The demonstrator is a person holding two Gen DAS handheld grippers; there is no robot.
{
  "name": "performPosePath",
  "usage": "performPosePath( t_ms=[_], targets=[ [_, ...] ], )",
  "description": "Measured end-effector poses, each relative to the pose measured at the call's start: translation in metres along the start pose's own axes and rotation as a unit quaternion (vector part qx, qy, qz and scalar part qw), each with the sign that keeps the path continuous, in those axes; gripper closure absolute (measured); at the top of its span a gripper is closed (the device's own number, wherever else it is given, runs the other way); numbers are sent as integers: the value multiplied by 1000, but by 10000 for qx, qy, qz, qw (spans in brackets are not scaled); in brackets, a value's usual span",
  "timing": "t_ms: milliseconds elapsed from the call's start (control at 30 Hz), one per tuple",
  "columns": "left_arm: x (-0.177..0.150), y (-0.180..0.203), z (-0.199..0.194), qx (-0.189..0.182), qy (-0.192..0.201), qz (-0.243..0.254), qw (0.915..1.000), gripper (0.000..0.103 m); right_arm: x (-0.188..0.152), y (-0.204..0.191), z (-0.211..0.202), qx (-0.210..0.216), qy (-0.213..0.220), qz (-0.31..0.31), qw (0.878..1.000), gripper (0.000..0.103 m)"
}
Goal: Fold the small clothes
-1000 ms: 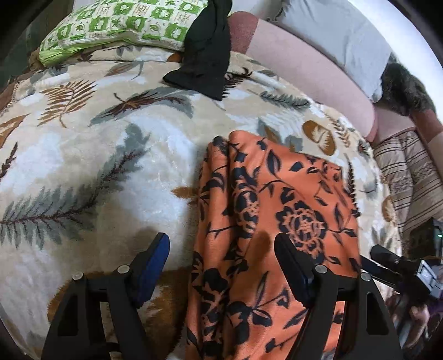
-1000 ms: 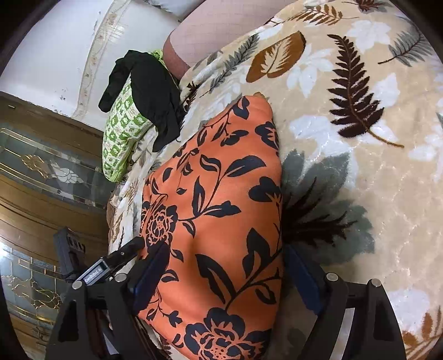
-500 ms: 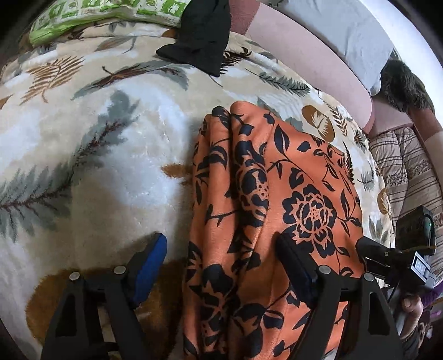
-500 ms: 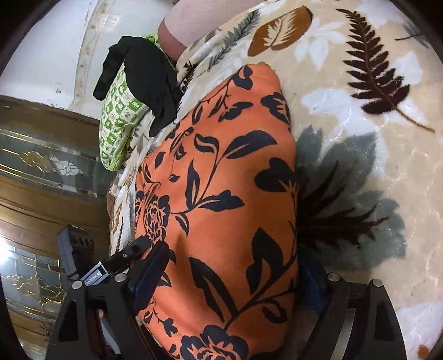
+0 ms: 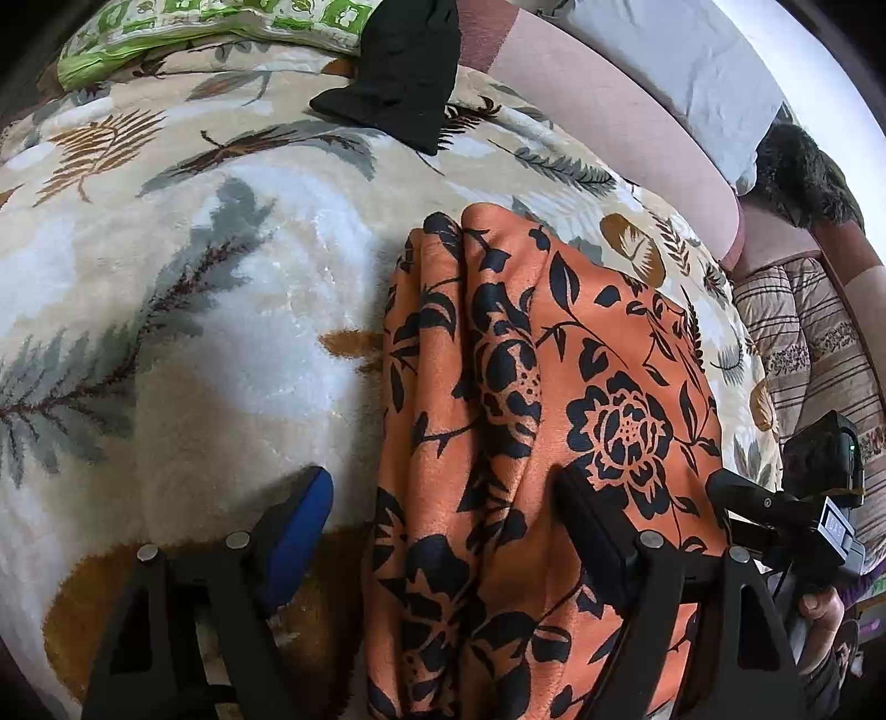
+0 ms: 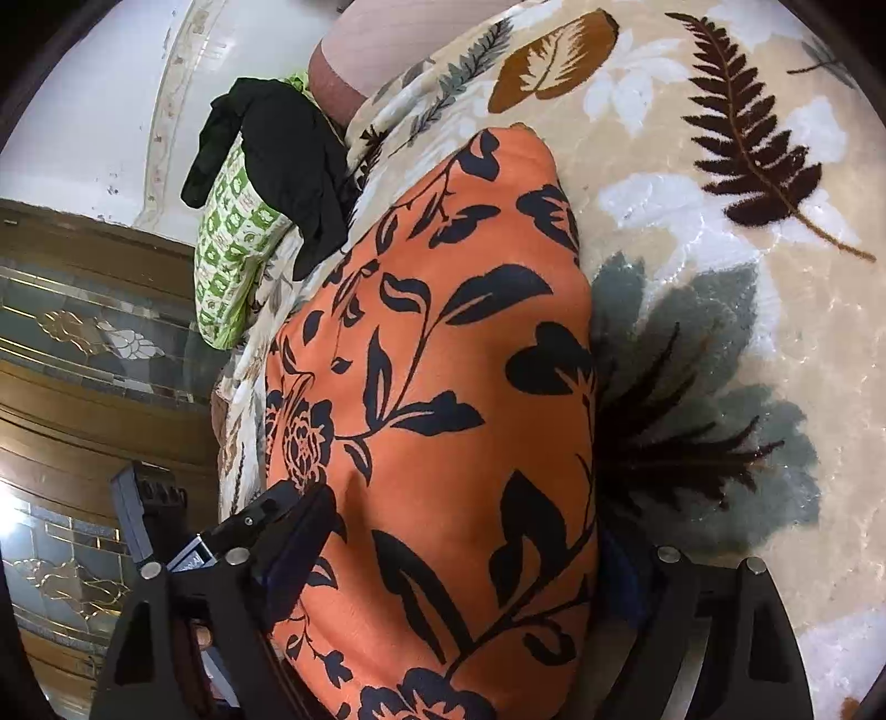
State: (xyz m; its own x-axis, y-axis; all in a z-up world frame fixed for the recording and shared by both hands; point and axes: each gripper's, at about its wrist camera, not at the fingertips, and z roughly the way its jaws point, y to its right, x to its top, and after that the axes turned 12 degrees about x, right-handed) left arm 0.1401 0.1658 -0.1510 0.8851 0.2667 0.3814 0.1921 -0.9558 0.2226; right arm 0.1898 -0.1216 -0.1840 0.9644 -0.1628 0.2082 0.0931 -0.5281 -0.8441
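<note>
An orange garment with black flowers (image 5: 531,421) lies folded lengthwise on a leaf-patterned blanket (image 5: 166,288); it also fills the right wrist view (image 6: 443,399). My left gripper (image 5: 443,531) is open and straddles the garment's near left edge, its blue-padded finger (image 5: 293,531) on the blanket and its other finger (image 5: 592,537) over the cloth. My right gripper (image 6: 459,559) is open and straddles the garment's opposite end. The right gripper's body shows at the right of the left wrist view.
A black garment (image 5: 398,72) lies at the far side against a green patterned pillow (image 5: 221,27). A pink bolster (image 5: 598,111) and grey pillow (image 5: 692,72) line the back. A striped quilt (image 5: 803,343) lies at right. A wooden glass-panelled cabinet (image 6: 83,343) stands beside the bed.
Both grippers have moved forward over the orange garment, which now looks larger in each view. Both stay open.
</note>
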Motion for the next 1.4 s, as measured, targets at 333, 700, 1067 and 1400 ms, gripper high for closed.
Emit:
performPosePath(
  t_ms=[333,700,1067,1400],
  targets=[
    [-1,16,-5,-51,17,346,9994,55,2,-14,7,-525,-262,-448,9973,33],
    [-10,32,-42,96,464,504,9976,73,-8,-69,-18,-771,-80,-1556,9848,62],
    [19,110,-91,-243,1240,939,9875,73,21,-100,-105,-864,425,-2196,9708,62],
    [47,156,-29,-165,950,851,9917,72,75,-53,-133,-970,598,-1887,9754,61]
  ],
)
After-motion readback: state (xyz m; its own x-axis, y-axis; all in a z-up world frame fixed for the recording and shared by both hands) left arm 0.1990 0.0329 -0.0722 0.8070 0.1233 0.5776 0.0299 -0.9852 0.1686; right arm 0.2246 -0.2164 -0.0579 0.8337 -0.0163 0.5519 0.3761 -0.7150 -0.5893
